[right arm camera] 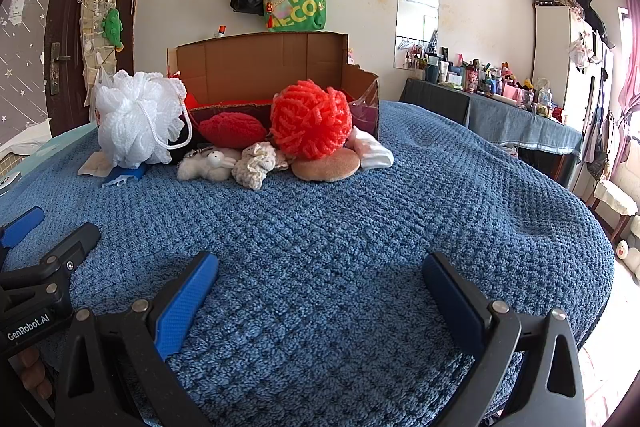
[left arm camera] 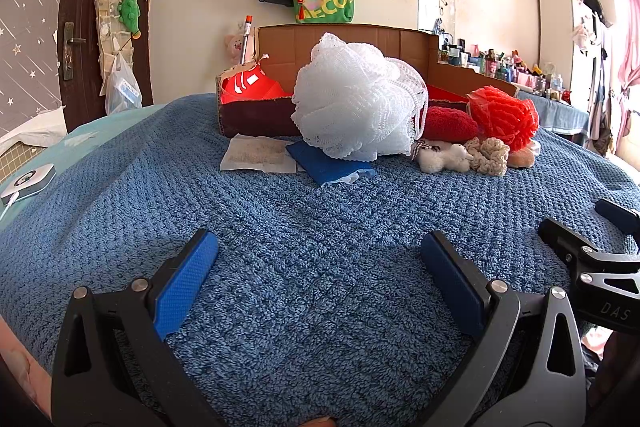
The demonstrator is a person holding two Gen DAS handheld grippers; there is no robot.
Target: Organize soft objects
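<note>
A row of soft things lies on the blue blanket [left arm camera: 304, 227] in front of an open cardboard box [right arm camera: 260, 67]: a white mesh bath puff [left arm camera: 352, 99], a red mesh puff [right arm camera: 310, 119], a red knitted cushion [right arm camera: 232, 131], a small white plush animal [right arm camera: 206, 165], a cream knitted piece [right arm camera: 254, 165], a tan round pad [right arm camera: 326, 167] and a white folded cloth [right arm camera: 374, 153]. My left gripper [left arm camera: 320, 255] and my right gripper [right arm camera: 320, 275] both stand open over bare blanket, well short of the pile, with nothing between their fingers.
A blue cloth [left arm camera: 324, 163] and a white paper sheet [left arm camera: 258, 155] lie beside the white puff. A white device [left arm camera: 28, 181] sits at the bed's left edge. A cluttered dresser [right arm camera: 500, 95] stands to the right, a dark door [left arm camera: 104, 7] to the left.
</note>
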